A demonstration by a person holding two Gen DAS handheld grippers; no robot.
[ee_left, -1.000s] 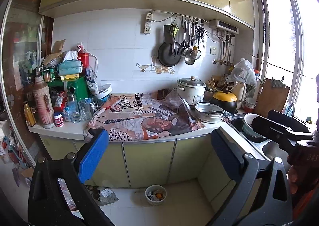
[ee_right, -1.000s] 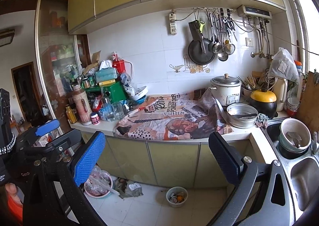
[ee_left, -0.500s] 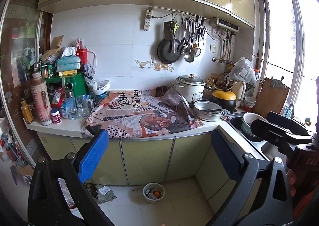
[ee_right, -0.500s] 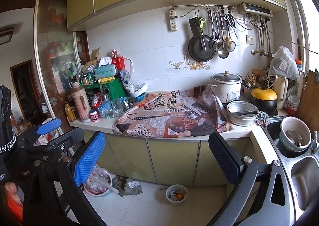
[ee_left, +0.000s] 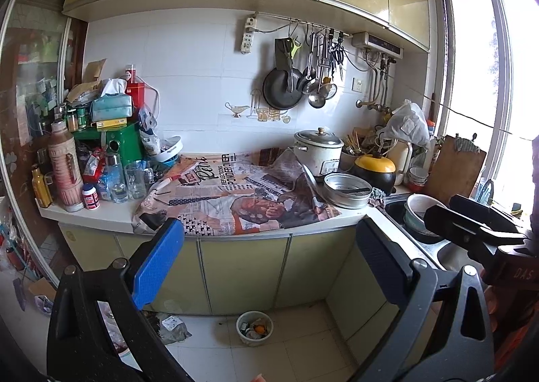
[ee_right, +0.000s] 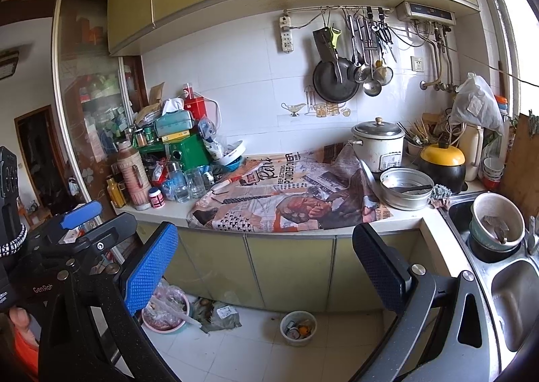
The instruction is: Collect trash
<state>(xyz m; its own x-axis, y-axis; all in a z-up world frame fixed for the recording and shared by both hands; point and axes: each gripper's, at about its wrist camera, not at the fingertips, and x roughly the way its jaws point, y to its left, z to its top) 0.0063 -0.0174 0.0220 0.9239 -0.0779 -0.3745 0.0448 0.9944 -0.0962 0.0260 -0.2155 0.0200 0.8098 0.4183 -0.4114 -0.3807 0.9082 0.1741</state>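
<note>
A crumpled newspaper sheet (ee_left: 242,196) lies spread over the white counter (ee_left: 101,216); it also shows in the right wrist view (ee_right: 286,200). A small white bin (ee_left: 255,328) with scraps stands on the floor below the cabinets, also in the right wrist view (ee_right: 298,328). Crumpled litter (ee_right: 219,314) and a pink bowl with plastic bags (ee_right: 165,311) lie on the floor to its left. My left gripper (ee_left: 269,264) is open and empty, well back from the counter. My right gripper (ee_right: 266,264) is open and empty too.
Bottles, glasses and a green box (ee_left: 121,146) crowd the counter's left end. A rice cooker (ee_left: 318,151), a metal pan (ee_left: 347,189) and a black-and-yellow pot (ee_left: 374,169) stand at the right. A sink with bowls (ee_right: 495,230) is at the far right. Pans hang on the wall.
Both views have shifted slightly: the counter and floor bin sit a little lower and further left in the frames. Both grippers stay open and empty.
</note>
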